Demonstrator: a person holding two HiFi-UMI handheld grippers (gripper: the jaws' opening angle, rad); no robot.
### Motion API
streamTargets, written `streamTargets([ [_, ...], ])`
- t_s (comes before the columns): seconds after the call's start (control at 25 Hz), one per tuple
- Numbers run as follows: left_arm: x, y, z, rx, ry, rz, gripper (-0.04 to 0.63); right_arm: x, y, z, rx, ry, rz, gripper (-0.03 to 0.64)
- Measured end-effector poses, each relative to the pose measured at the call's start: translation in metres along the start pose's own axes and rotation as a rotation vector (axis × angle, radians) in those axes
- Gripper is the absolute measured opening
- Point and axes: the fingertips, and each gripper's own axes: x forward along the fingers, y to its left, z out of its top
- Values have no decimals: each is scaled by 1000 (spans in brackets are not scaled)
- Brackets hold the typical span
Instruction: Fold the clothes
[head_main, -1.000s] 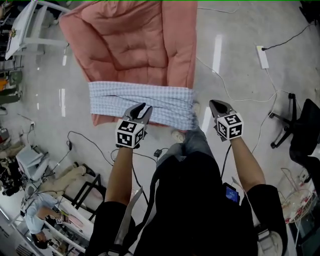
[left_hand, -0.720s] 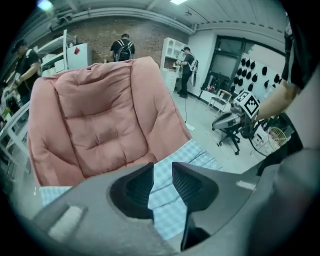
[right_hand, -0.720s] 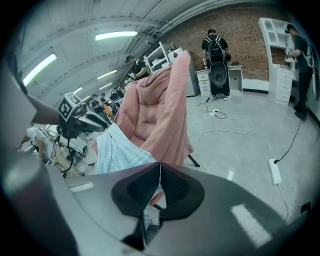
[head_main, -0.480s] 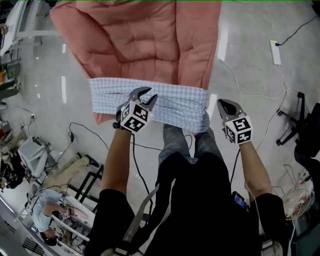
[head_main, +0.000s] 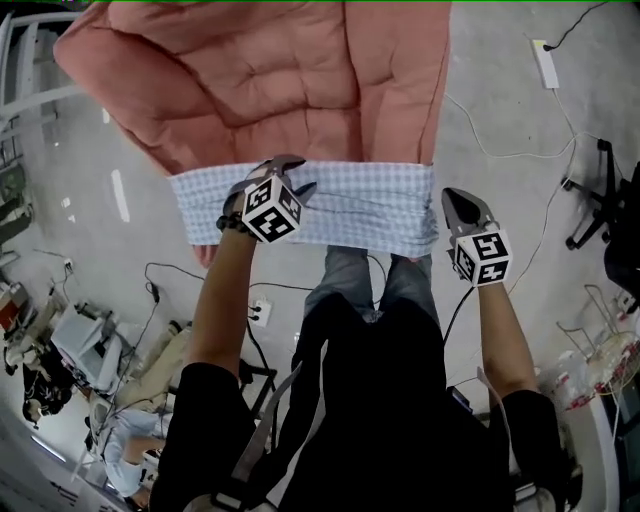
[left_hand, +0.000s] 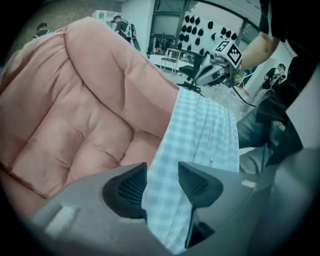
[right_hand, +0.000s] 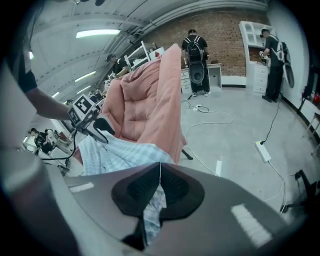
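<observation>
A blue-checked garment (head_main: 350, 205) lies folded in a band across the near edge of a pink quilted cushion (head_main: 280, 80). My left gripper (head_main: 290, 172) points down at the band's far edge, left of the middle. Its jaws have just been opening. In the left gripper view they (left_hand: 162, 180) stand apart with the checked cloth (left_hand: 200, 135) loose between the pads. My right gripper (head_main: 458, 198) is at the band's right end. In the right gripper view it (right_hand: 160, 185) is shut on a pinch of the checked cloth (right_hand: 115, 152), which hangs out below the pads.
The cushion stands on a grey floor crossed by cables, with a power strip (head_main: 545, 65) at the far right. An office chair (head_main: 610, 200) is at the right. A seated person (head_main: 130, 450) is at the lower left. People (right_hand: 197, 55) stand by a brick wall.
My left gripper has moved from the band's near edge to its far edge by the cushion, rolling as it went, and its jaws stand wider. The right gripper has shifted a little with the cloth.
</observation>
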Motion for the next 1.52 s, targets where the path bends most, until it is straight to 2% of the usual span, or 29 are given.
streamTargets([
  [0.24,14,-10,4,80,87,-143,194,-6,0,-5,66,-28,-63,9],
  [0.32,14,-16,3,102,108,-176,155,-8,-1,-9,85,-32,-80,9],
  [0.4,11,-22,4,117,108,-190,84,-9,-1,-11,97,-32,-89,9],
  [0.44,9,-24,5,117,103,-193,79,-11,-1,-12,99,-32,-92,9],
  [0.52,5,-27,6,107,89,-194,15,-12,-1,-11,98,-32,-98,9],
  [0.6,-5,-27,6,97,76,-182,14,-11,1,-8,83,-31,-100,9],
  [0.76,-41,-33,12,92,33,-131,12,-7,5,0,-15,-9,-89,12],
  [0.88,-63,-42,23,97,-1,-95,12,-4,1,2,-110,28,-65,41],
  [1.04,-85,-37,40,109,-35,-40,12,9,1,-1,-298,118,-13,73],
  [1.2,-98,-10,55,128,-46,22,12,24,2,-4,-474,204,35,101],
  [1.52,-110,36,64,90,-49,74,12,32,-7,-11,-603,272,23,101],
])
